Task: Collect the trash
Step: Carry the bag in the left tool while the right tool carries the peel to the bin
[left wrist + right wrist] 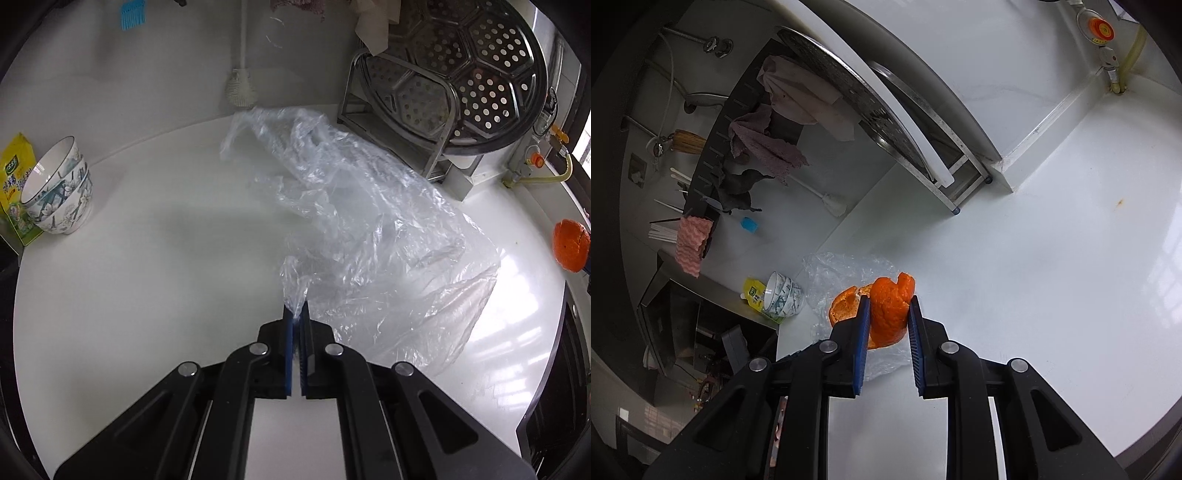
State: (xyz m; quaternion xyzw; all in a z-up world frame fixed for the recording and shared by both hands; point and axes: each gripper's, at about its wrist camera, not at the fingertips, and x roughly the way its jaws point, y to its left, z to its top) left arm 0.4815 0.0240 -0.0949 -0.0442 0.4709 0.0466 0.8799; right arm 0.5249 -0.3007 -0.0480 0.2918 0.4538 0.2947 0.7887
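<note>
A clear plastic bag lies crumpled on the white counter. My left gripper is shut on the bag's near corner. An orange peel is pinched between the blue pads of my right gripper, held above the counter. The peel also shows at the right edge of the left wrist view. The bag also shows in the right wrist view, behind and under the peel.
Stacked patterned bowls and a yellow-green packet stand at the left. A perforated steel steamer tray leans in a metal rack at the back right. A gas valve with a yellow hose is at the right.
</note>
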